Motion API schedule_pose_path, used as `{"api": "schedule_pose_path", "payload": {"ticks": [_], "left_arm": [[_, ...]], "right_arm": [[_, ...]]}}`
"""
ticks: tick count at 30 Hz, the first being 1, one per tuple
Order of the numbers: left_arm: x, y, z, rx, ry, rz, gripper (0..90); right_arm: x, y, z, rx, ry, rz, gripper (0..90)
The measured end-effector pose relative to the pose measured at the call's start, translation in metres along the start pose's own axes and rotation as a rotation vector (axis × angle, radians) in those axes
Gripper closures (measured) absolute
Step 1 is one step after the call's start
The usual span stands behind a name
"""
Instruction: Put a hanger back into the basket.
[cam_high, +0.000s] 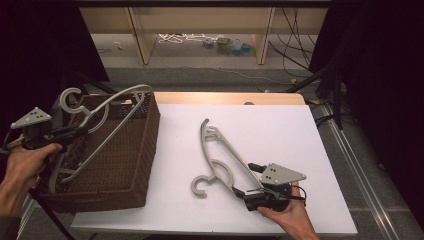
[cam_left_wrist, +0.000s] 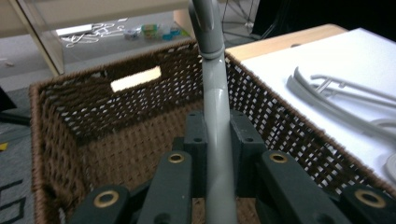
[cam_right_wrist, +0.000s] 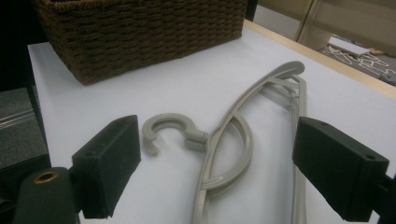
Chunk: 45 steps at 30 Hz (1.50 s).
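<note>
White foam-board tabletop (cam_high: 280, 130), dark room around it, and some shelving with cables and clutter on the floor at the back. We've got two grey plastic hangers going into a brown wicker basket (cam_high: 145, 150) that sits at the table's left edge.

Our left gripper (cam_high: 75, 133) is pinched tight on the bar of the first hanger (cam_high: 107, 107), holding it tilted over the basket, hook end up near the back-left rim and the far tip poking over the back-right rim. In the left gripper view the pads (cam_left_wrist: 196, 140) clamp the bar from both sides with the basket's inside below.

The second hanger (cam_high: 220, 155) lies flat mid-table, hook pointing toward the near edge. Our right gripper (cam_high: 245, 192) sits at the near edge with its jaws spread wide, pads (cam_right_wrist: 112, 158) either side of the hanger's lower arm, not touching it.

Handling guess: these look light and stiff, smooth moulded plastic, so probably a bit slippery in rubber pads and keen to swing if grabbed off-centre. We'd take it on the thick curved arm near the neck, not the thin crossbar.

Hard to tell: whether the held hanger's low end already rests on the basket floor, since the wall hides it. The second hanger's near end is cut off behind the right gripper.
</note>
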<state>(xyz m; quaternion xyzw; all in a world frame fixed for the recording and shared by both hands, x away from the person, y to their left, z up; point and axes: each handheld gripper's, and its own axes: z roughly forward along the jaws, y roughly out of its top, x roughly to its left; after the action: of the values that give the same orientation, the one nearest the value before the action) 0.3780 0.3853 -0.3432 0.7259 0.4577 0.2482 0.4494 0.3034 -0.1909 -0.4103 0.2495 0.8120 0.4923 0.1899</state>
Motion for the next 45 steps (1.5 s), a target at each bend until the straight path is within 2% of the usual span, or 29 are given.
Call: {"api": "schedule_pose_path", "payload": {"ticks": [4, 7, 11, 13, 15, 22, 24, 28, 32, 35, 41, 42, 43, 45], "left_arm": [[0.002, -0.003, 0.003, 0.023, 0.005, -0.007, 79.3], [0.005, -0.005, 0.008, 0.076, 0.026, 0.012, 79.3], [0.008, -0.008, 0.015, 0.110, 0.024, 0.003, 79.3], [0.010, -0.010, 0.020, 0.164, 0.033, 0.010, 79.3], [0.011, -0.012, 0.026, 0.189, 0.048, 0.007, 79.2], [0.017, -0.023, 0.043, 0.263, 0.057, -0.024, 79.0], [0.020, -0.026, 0.045, 0.303, 0.055, -0.002, 79.0], [0.023, -0.030, 0.047, 0.319, 0.052, -0.025, 78.7], [0.025, -0.037, 0.050, 0.362, 0.066, -0.035, 78.2], [0.027, -0.039, 0.052, 0.364, 0.073, -0.060, 77.3], [0.027, -0.044, 0.059, 0.394, 0.122, -0.102, 73.4], [0.027, -0.045, 0.060, 0.394, 0.122, -0.110, 72.9], [0.028, -0.046, 0.061, 0.413, 0.119, -0.112, 72.7], [0.028, -0.046, 0.062, 0.414, 0.154, -0.120, 70.0]], "right_arm": [[0.000, 0.000, 0.000, 0.001, 0.002, 0.001, 16.3], [0.000, -0.001, 0.002, -0.010, -0.005, 0.004, 16.3], [0.000, -0.001, 0.001, -0.001, 0.002, 0.005, 16.2], [-0.001, 0.000, 0.001, -0.001, -0.001, 0.007, 16.2], [-0.001, -0.001, 0.001, -0.001, 0.000, 0.007, 16.2], [-0.001, -0.001, 0.001, 0.002, 0.000, 0.005, 16.2], [-0.002, -0.001, 0.001, 0.008, 0.002, 0.004, 16.2], [-0.002, -0.001, 0.001, 0.012, 0.008, 0.001, 16.2], [-0.001, -0.001, 0.003, 0.003, 0.005, 0.000, 16.2], [-0.001, -0.001, 0.003, 0.018, 0.016, -0.004, 16.2], [-0.002, -0.002, 0.003, 0.024, 0.017, 0.001, 16.2], [-0.001, -0.002, 0.003, 0.020, 0.014, 0.003, 16.2], [-0.001, -0.002, 0.003, 0.023, 0.016, 0.002, 16.2], [-0.002, -0.002, 0.003, 0.024, 0.016, 0.000, 16.2]]}}
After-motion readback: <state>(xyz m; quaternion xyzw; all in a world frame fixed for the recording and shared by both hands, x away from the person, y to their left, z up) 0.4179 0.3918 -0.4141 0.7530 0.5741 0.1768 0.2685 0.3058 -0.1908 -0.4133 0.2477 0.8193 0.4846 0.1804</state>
